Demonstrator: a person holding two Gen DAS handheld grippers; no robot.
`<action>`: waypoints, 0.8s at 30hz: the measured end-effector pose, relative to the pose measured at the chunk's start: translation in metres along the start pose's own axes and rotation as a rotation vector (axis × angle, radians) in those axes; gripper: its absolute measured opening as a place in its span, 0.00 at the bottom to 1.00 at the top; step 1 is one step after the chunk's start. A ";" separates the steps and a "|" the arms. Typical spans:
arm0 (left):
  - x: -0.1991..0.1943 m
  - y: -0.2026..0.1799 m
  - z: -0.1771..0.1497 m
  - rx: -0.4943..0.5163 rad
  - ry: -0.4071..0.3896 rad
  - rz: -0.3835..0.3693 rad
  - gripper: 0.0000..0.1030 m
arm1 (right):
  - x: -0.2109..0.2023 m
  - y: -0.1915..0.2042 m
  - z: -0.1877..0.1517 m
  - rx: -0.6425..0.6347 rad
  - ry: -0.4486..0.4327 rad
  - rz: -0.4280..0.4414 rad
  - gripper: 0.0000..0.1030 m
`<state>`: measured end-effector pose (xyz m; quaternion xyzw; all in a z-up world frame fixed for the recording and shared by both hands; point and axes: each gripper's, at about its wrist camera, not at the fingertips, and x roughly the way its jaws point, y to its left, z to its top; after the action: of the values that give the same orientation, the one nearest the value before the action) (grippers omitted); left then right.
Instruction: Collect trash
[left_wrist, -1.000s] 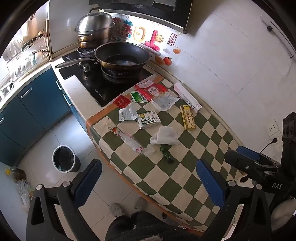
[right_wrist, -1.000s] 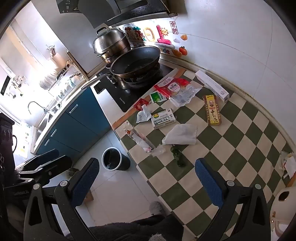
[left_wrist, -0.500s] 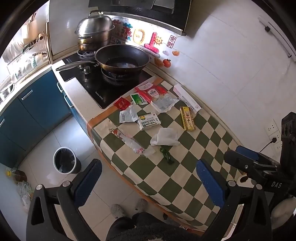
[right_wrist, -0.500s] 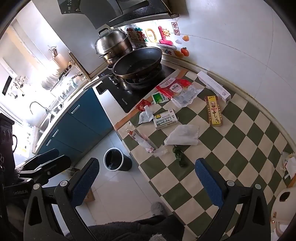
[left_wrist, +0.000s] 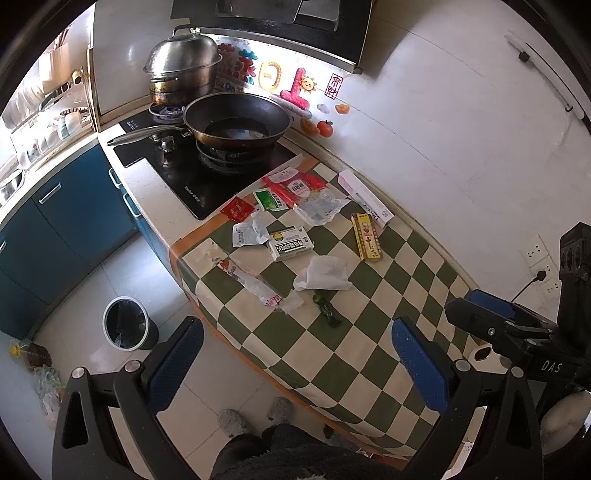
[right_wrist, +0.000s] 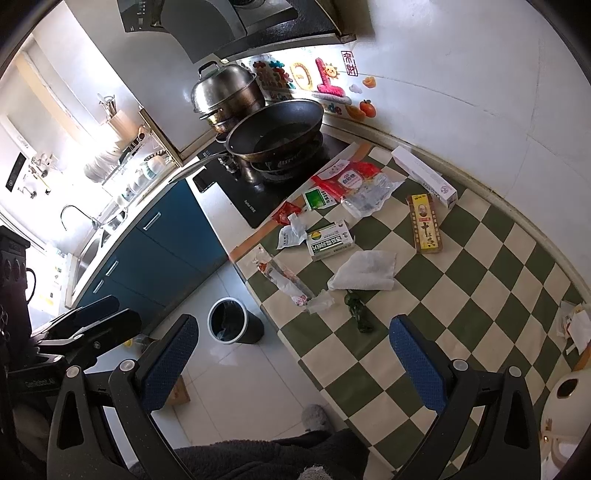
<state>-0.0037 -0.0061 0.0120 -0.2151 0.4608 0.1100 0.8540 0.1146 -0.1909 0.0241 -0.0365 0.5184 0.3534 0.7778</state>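
Note:
Trash lies on a green-and-white checked tablecloth (left_wrist: 369, 332): a crumpled white tissue (left_wrist: 325, 273), a dark green wrapper (left_wrist: 327, 310), a clear plastic wrapper (left_wrist: 255, 282), a white and green box (left_wrist: 290, 243), a yellow box (left_wrist: 365, 236), a long white box (left_wrist: 365, 197), red and green packets (left_wrist: 291, 190). A dark bin (left_wrist: 127, 326) stands on the floor left of the table. My left gripper (left_wrist: 295, 365) is open and empty, high above the table edge. My right gripper (right_wrist: 291, 362) is open and empty, also held high above the table; the tissue (right_wrist: 364, 271) and bin (right_wrist: 231, 321) show below it.
A black wok (left_wrist: 236, 120) and a steel steamer pot (left_wrist: 183, 72) sit on the stove beyond the table. Blue cabinets (left_wrist: 66, 214) line the left side. A white wall runs along the table's far side. The person's slippered feet (left_wrist: 255, 417) stand on the floor tiles.
Both grippers have drifted slightly; the table scene has shifted a little in both views. Nothing on the table has moved and both jaws stay open.

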 end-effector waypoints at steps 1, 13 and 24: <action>0.001 -0.001 0.000 0.001 0.000 -0.004 1.00 | 0.000 0.000 -0.001 0.001 -0.001 -0.001 1.00; -0.005 -0.003 -0.003 -0.002 -0.009 -0.043 1.00 | -0.010 -0.007 -0.004 -0.001 -0.007 0.003 1.00; -0.008 -0.003 -0.003 0.000 -0.016 -0.055 1.00 | -0.018 -0.008 -0.008 0.001 -0.010 0.006 1.00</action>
<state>-0.0095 -0.0105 0.0184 -0.2269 0.4477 0.0883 0.8604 0.1090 -0.2097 0.0330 -0.0327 0.5147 0.3558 0.7794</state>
